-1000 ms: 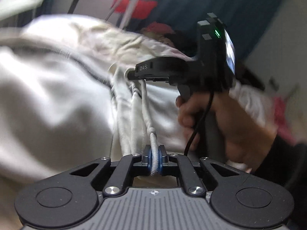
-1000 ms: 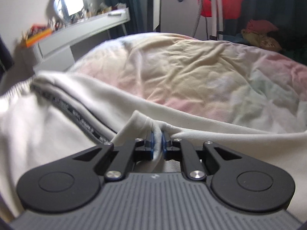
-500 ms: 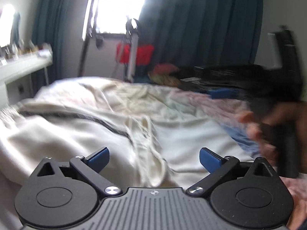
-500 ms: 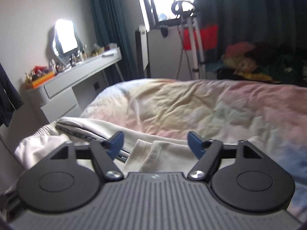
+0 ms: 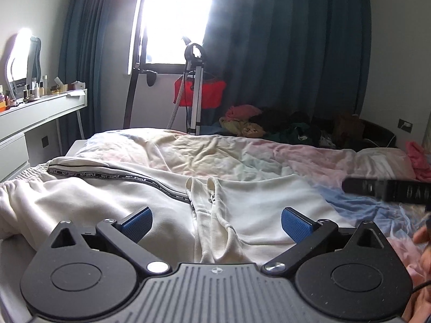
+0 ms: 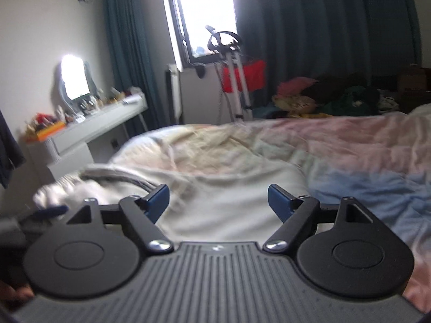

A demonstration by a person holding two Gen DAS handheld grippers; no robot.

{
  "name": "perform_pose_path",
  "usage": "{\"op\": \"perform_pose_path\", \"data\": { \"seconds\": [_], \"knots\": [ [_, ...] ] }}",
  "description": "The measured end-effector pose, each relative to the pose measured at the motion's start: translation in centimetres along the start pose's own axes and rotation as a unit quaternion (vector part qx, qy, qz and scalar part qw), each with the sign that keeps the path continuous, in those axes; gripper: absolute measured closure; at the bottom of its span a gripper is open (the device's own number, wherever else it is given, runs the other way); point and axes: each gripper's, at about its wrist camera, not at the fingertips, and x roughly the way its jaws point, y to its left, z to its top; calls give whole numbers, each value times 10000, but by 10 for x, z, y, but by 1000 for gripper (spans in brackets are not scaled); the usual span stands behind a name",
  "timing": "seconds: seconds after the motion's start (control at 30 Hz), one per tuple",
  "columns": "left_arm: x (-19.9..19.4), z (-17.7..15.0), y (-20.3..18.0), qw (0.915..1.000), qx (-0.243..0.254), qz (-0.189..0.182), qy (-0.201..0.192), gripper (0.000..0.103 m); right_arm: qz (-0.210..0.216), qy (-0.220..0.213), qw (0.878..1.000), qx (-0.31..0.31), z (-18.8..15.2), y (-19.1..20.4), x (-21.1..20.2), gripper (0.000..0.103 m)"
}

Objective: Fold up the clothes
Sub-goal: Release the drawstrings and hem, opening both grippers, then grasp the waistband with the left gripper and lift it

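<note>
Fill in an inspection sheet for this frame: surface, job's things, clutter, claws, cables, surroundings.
Surface: bed with a rumpled pastel cover.
Job's things: white garment with a black lettered tape, lying on the bed in front of both claws.
Clutter: clothes pile beyond the bed; bottles on the dresser.
Claws: left claw wide open, nothing between the pads; right claw open, empty. Both have just been opening.
Cables: thin dark one at the left view's lower right edge.
Surroundings: dark curtains, bright window, mirror, stand carrying something red.
</note>
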Motion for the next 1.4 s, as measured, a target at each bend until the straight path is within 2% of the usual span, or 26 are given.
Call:
{"op": "perform_pose_path", "data": {
  "seconds": [0.2, 0.3, 0.43, 0.5, 0.53, 0.6, 0.63, 0.73, 0.8, 0.97, 1.07, 1.13, 1.2, 1.27, 1.37, 1.4],
  "knots": [
    [5, -5, -6, 9999, 89, -40, -44, 0, 7, 105, 9997, 216, -4, -10, 5, 21],
    [14, -8, -2, 10000, 9, -28, 78, 0, -28, 104, 9994, 327, -6, -11, 6, 21],
    [31, -11, 18, 9975, -596, 64, 370, 0, -75, 226, 9990, 385, -10, -11, 10, 21],
    [42, -12, 38, 9909, -1146, 276, 650, 0, -150, 276, 9987, 400, -12, -12, 13, 21],
    [48, -13, 50, 9850, -1478, 392, 802, 0, -161, 307, 9985, 415, -14, -12, 14, 21],
    [55, -21, 79, 9647, -2334, 569, 1083, 0, -178, 375, 9982, 433, -16, -12, 17, 21],
    [57, -28, 95, 9491, -2853, 569, 1205, 0, -186, 411, 9980, 435, -17, -12, 18, 21],
    [58, -51, 138, 8907, -4269, 477, 1486, 0, -239, 498, 9977, 396, -20, -11, 22, 21],
    [54, -61, 153, 8678, -4740, 359, 1450, 0, -239, 547, 9975, 386, -21, -11, 24, 21],
    [35, -67, 172, 8365, -5349, 429, 1107, 0, -234, 664, 9970, 326, -26, -8, 29, 21],
    [27, -73, 191, 8147, -5677, 500, 1074, 0, -272, 751, 9963, 303, -31, -8, 34, 21],
    [22, -77, 214, 7909, -5993, 587, 1092, 0, -297, 817, 9957, 306, -34, -8, 37, 21],
    [17, -77, 240, 7735, -6214, 735, 1006, 0, -327, 871, 9952, 304, -36, -8, 41, 21],
    [17, -73, 265, 7710, -6227, 980, 906, 0, -322, 925, 9947, 312, -39, -9, 47, 21],
    [25, -70, 296, 7588, -6381, 1120, 674, 1, -232, 949, 9946, 357, -40, -9, 56, 21],
    [30, -70, 304, 7584, -6382, 1173, 606, 1, -172, 937, 9948, 358, -41, -7, 61, 21]
  ]
}}
